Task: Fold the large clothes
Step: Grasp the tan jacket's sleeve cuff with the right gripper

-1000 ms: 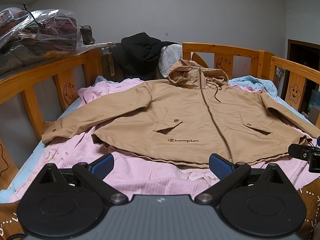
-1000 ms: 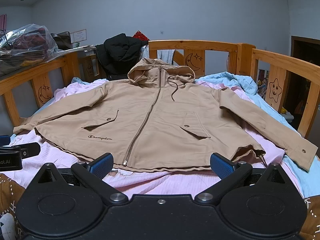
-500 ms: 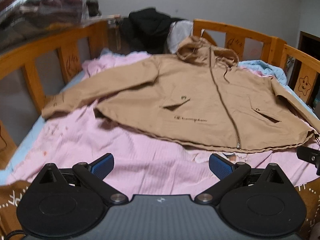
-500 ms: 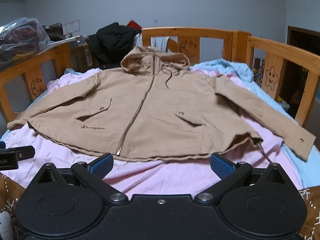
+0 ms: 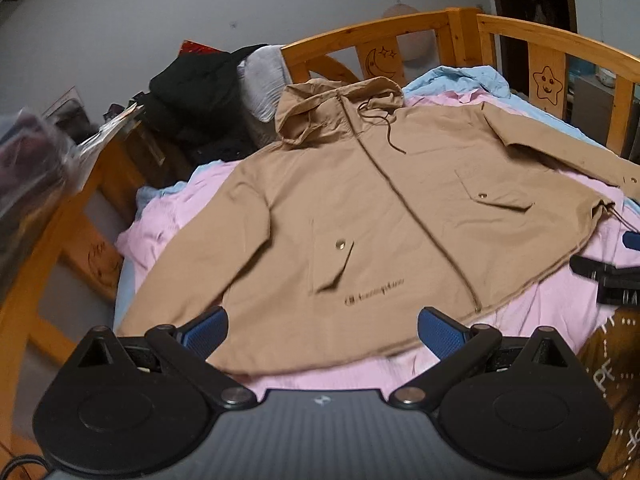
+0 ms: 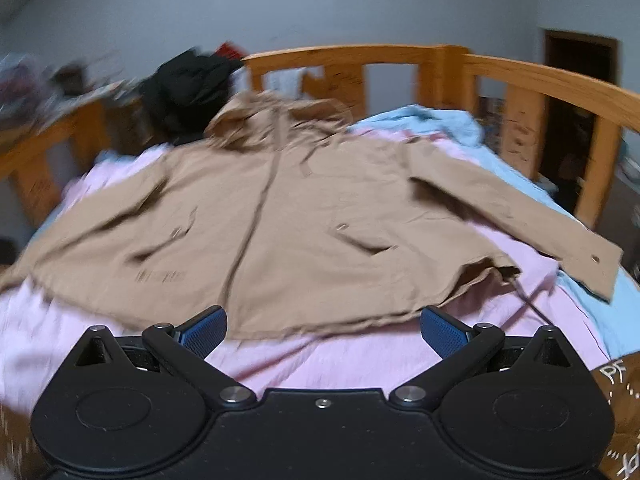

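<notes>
A tan hooded zip jacket [image 5: 380,216] lies spread flat, front up, sleeves out, on a pink sheet [image 5: 532,304]. It also shows in the right wrist view [image 6: 288,232]. My left gripper [image 5: 322,332] is open and empty, hovering over the jacket's bottom hem near its left corner. My right gripper [image 6: 322,330] is open and empty just short of the bottom hem, right of the zip. The right gripper also shows at the right edge of the left wrist view [image 5: 616,280].
A wooden bed rail [image 5: 560,40] runs around the bed. A black coat [image 5: 200,92] is heaped at the head. Plastic-wrapped bundles [image 5: 28,168] sit at the left. A blue blanket [image 6: 460,132] lies under the right side. A brown patterned cloth [image 6: 620,400] is at the near right.
Both grippers have moved forward and lower toward the jacket's hem. The left one has swung to face right, over the hem's left corner. Both stay open.
</notes>
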Demonstrator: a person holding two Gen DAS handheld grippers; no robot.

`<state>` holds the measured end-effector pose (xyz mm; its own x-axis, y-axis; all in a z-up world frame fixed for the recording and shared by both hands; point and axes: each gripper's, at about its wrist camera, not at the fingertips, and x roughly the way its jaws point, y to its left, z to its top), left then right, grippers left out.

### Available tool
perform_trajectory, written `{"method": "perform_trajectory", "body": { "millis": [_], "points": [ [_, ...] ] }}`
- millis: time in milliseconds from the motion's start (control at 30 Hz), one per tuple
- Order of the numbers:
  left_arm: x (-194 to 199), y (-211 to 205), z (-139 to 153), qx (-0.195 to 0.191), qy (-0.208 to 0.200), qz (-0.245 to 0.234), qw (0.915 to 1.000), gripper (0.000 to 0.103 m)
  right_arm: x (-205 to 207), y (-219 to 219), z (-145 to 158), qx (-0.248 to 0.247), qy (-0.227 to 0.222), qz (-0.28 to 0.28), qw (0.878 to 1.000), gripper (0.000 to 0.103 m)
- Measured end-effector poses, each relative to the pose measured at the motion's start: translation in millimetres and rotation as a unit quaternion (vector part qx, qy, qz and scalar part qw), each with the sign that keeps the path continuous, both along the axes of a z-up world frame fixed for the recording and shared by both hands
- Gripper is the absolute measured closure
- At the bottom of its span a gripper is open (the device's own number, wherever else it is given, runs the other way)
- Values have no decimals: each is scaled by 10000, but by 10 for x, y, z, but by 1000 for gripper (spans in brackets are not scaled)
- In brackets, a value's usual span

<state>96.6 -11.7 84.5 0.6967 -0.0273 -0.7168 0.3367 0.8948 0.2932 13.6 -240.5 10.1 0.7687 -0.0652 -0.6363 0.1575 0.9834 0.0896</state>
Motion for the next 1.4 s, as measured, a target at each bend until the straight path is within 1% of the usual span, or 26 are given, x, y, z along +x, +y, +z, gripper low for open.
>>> {"method": "perform_trajectory", "body": {
  "millis": [33,100,167,200,267,333,400,467,533,600,633,700,767,867,900,933,1000,1067,1100,1167,1200,1233,1267,1300,1333,1400],
  "points": [
    [93,-60,17,17,33,-46,10000,0,49,-89,1,184,-26,-221,9996,0],
    [273,-168,0,23,52,-132,9999,0,149,-330,-25,737,-51,-723,9946,0],
    [489,-262,-81,-147,6,-183,9997,0,209,-596,-68,1316,-93,-1202,9839,0],
    [615,-304,-141,-311,-51,-201,9993,0,232,-715,-91,1486,-116,-1411,9787,0],
    [797,-369,-260,-554,-239,-240,9979,0,282,-924,-128,1565,-93,-1703,9728,0],
    [991,-451,-402,-709,-419,-268,9962,0,338,-1132,-154,1536,-74,-1793,9717,0],
    [1165,-500,-525,-798,-327,-185,9961,0,359,-1362,-190,1662,-27,-2064,9643,0],
    [1340,-521,-612,-992,-85,-34,9950,0,354,-1612,-265,2014,87,-2511,9467,1],
    [1488,-526,-694,-1232,96,188,9922,0,325,-1860,-364,2381,83,-3034,9226,1],
    [1606,-563,-776,-1353,252,283,9901,0,306,-2056,-459,2572,42,-3448,9028,5],
    [1669,-605,-819,-1357,312,268,9899,0,301,-2143,-503,2616,-6,-3612,8950,7],
    [1757,-715,-895,-1235,370,193,9915,0,305,-2290,-594,2702,-81,-3917,8795,10],
    [1831,-851,-954,-1063,410,84,9935,0,317,-2400,-689,2705,-111,-4254,8636,17],
    [1858,-1000,-968,-943,482,-7,9944,0,323,-2545,-824,2748,-245,-4725,8371,20],
    [1866,-1024,-960,-973,522,-14,9939,0,389,-2598,-839,2712,-345,-4840,8313,20],
    [1869,-1040,-948,-1026,563,-44,9931,0,415,-2619,-838,2630,-413,-4916,8292,21],
    [1869,-1067,-925,-1066,609,-154,9923,0,455,-2699,-853,2565,-543,-5077,8207,27],
    [1879,-1098,-904,-1058,643,-223,9921,0,478,-2794,-883,2581,-603,-5257,8083,48],
    [1885,-1102,-898,-1082,739,-168,9912,0,465,-2824,-889,2568,-618,-5378,8006,52],
    [1920,-1101,-891,-1150,844,-179,9896,0,419,-2880,-913,2538,-696,-5586,7865,73],
    [1947,-1101,-894,-1181,936,-203,9884,0,404,-2900,-915,2494,-701,-5626,7851,79],
    [1976,-1100,-888,-1221,1032,-233,9869,0,391,-2899,-901,2442,-734,-5612,7874,87],
    [2001,-1091,-877,-1274,1080,-243,9857,0,397,-2876,-860,2362,-792,-5559,7931,92],
    [2025,-1073,-853,-1357,1081,-232,9846,0,383,-2848,-809,2208,-873,-5452,8040,94],
    [2045,-1056,-835,-1431,1062,-218,9838,1,396,-2794,-735,2019,-939,-5309,8177,97],
    [2096,-1021,-766,-1684,1075,-323,9793,1,456,-2674,-551,1582,-1113,-4914,8492,99]
  ]
}}
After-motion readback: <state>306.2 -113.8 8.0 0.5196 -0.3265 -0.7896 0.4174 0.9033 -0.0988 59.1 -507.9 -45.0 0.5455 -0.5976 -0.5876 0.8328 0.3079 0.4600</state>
